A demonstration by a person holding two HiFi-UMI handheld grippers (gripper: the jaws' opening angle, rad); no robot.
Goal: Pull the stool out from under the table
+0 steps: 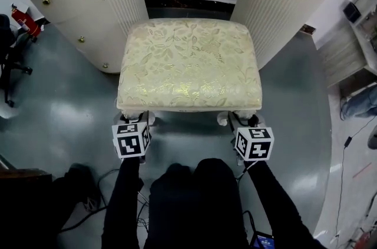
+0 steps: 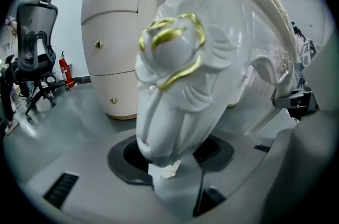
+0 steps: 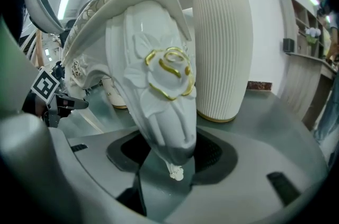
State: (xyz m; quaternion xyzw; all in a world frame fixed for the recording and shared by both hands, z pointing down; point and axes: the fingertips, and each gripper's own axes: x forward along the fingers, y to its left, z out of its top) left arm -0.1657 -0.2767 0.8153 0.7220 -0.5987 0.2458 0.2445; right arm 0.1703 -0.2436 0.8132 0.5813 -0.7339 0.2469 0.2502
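Your left claw (image 1: 135,120) clenches one white carved gold-rosed leg (image 2: 175,85), right claw (image 1: 242,121) the other leg (image 3: 159,96). Drag the cream floral stool (image 1: 189,62) evenly toward 6 o'clock.

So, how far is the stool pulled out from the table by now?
Done: the left tongs and right tongs each clamp a front leg of the stool. In hand: that grip, ready to pull. Left: the stool's rear part sits between the pedestals of the table.

I'm looking down at the glossy grey floor (image 1: 65,112), which is carrying the stool (image 1: 189,62), the desk's left pedestal (image 1: 70,0) and right pedestal (image 1: 283,0), and, seemingly, an office chair (image 2: 34,32).
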